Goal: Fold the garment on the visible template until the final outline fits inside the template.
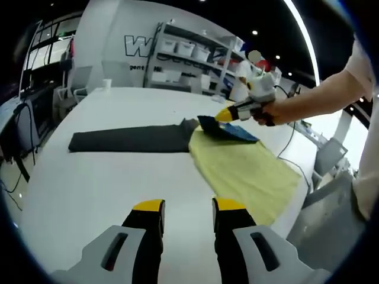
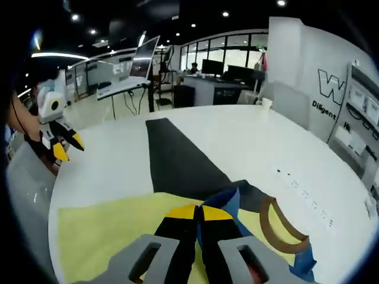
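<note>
Fingers of our right gripper (image 2: 199,214) pinch the blue garment (image 2: 231,204) where it lies on the yellow template (image 2: 100,228), beside a dark cloth (image 2: 177,163) on the white table (image 2: 249,142), while our left gripper (image 1: 186,207) hovers spread apart

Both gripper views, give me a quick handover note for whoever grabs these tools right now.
Left tool: open, holding nothing, above the white table.
Right tool: shut on the blue garment, at the far edge of the yellow template.
A dark cloth lies flat beside the template.
Done: one edge of the garment is gripped.
Left: fold it until its outline fits inside the template; how far the folding has got cannot be told.
</note>
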